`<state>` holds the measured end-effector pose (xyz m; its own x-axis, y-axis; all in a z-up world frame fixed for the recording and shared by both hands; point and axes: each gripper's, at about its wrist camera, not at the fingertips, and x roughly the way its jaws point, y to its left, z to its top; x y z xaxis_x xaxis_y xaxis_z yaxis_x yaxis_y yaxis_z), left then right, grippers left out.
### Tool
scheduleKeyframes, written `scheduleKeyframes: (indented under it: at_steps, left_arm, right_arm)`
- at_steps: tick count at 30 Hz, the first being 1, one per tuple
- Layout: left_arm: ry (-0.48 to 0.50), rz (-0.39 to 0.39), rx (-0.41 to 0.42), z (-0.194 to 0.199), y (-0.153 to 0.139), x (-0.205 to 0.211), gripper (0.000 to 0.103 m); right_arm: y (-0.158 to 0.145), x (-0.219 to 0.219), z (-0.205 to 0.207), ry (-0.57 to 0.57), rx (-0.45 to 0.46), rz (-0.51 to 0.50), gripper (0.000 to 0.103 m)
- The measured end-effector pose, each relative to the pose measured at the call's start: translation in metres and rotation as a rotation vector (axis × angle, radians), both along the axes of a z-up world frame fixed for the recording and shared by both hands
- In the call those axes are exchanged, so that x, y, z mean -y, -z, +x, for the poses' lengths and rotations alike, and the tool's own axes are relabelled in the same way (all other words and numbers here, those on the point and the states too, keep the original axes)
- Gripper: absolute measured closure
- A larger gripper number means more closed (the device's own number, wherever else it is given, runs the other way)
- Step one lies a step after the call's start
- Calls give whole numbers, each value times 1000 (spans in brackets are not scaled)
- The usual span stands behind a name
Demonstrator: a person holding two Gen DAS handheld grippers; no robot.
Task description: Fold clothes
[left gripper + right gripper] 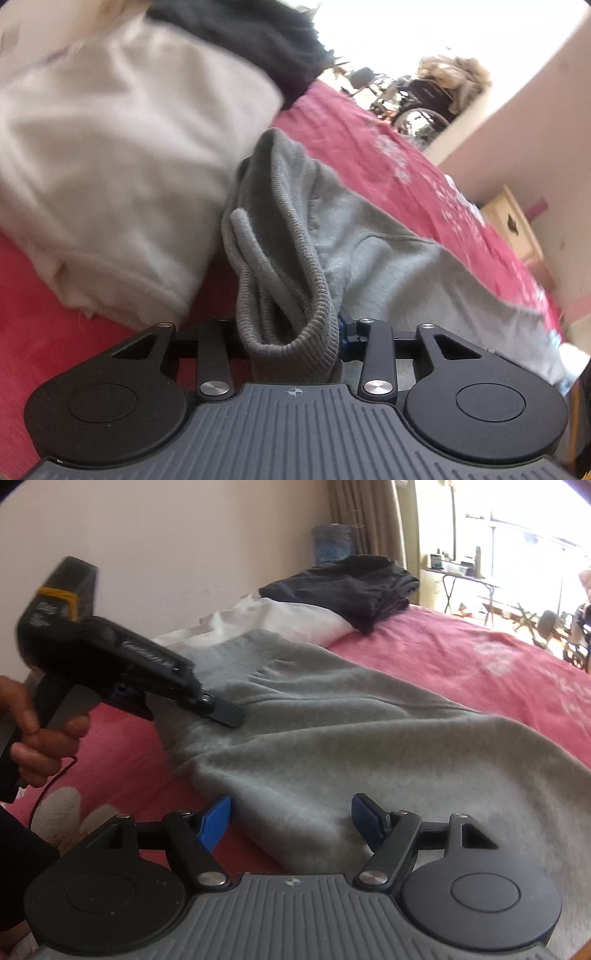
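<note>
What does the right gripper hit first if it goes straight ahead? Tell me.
The grey sweatpants. The right gripper is open, its blue fingers straddling the nearest fold, so the cloth comes first, probably at once. The left gripper sits further off to the side.

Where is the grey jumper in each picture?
Left wrist view: the grey jumper fills the middle, its ribbed edge pinched in the left tongs.
Right wrist view: it spreads across the middle, in front of the open right tongs.
Shared landmark: the pink bedcover.
</note>
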<state>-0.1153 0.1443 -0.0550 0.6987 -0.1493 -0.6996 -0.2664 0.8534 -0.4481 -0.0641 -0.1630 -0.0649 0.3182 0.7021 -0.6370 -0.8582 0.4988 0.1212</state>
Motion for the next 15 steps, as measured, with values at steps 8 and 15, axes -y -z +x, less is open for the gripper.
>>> scheduleKeyframes:
  at_steps: [8, 15]
  left_arm:
    - [282, 213, 186, 27, -65, 60, 69]
    - [697, 302, 166, 96, -68, 175, 59]
  right_arm:
    - [-20, 49, 21, 158, -65, 105, 29]
    - [-20, 151, 70, 544, -283, 294, 29]
